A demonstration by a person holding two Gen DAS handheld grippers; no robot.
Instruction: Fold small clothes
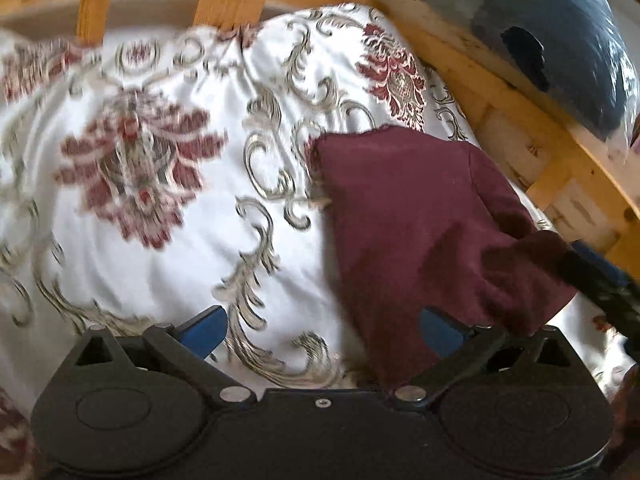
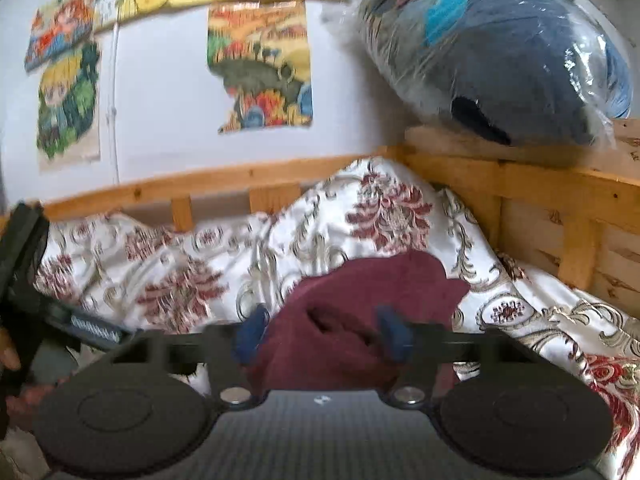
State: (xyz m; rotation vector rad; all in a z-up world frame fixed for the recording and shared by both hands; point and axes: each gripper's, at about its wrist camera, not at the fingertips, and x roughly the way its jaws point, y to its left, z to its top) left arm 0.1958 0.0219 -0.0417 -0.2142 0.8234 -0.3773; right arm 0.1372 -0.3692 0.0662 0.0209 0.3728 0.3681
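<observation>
A small maroon garment [image 1: 420, 220] lies on a white bedspread [image 1: 160, 240] patterned in red and grey. My left gripper [image 1: 322, 332] is open wide at the garment's near left edge. Its left finger [image 1: 204, 332] is over bare bedspread and its right finger [image 1: 440, 332] is over the cloth, with nothing pinched. In the right wrist view the garment [image 2: 360, 288] is bunched into folds. My right gripper [image 2: 322, 338] has its jaws about half apart around that bunch. Its blue pads [image 2: 250, 336] flank the folds, and a gap still shows around the cloth.
The bedspread [image 2: 200, 260] is humped up against a wooden bed rail [image 2: 540, 188] at the back and right. A plastic-wrapped blue cushion [image 2: 500, 60] rests on the rail's corner [image 1: 500, 92]. Posters [image 2: 260, 68] hang on the wall. A person's hand [image 2: 8, 360] shows at the left edge.
</observation>
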